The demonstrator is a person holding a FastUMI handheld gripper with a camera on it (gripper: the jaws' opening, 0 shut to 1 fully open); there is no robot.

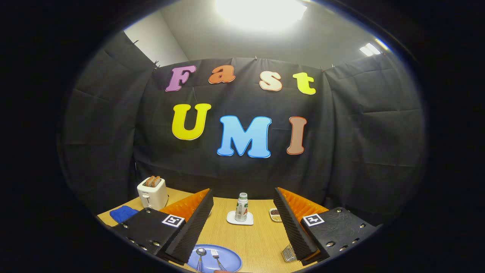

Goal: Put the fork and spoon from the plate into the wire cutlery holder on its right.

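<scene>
Blue plate (231, 258) sits on the wooden table (257, 235), low between the two fingers and nearer the left one. It holds two pieces of cutlery lying side by side: spoon (200, 253) on the left, bowl end pointing away toward the booth wall, and fork (216, 256) just right of it, tines also pointing away. Both look like bright metal; the handles run toward the near rim of the plate and their ends are cut off from sight. The two are close but whether they touch cannot be told.

Wire cutlery holder (289, 253) stands to the right of the plate, partly hidden behind the right finger; just a corner of its silvery mesh shows, so its contents cannot be made out.

Gripper (244, 223) hangs above the table with its fingers spread wide apart, nothing between them, touching nothing.

Beyond the fingers, roughly centred: a small bottle (241, 207) with a pale cap, upright on a white square coaster (231, 219). Just right of it, a small dish (274, 214) with dark and light bits inside, partly hidden by the right finger.

Far left of the table: white toaster (152, 193) with two browned slices of bread (153, 181) standing up in its slots. A blue cloth (122, 213) lies beside it, nearer the table edge
</scene>
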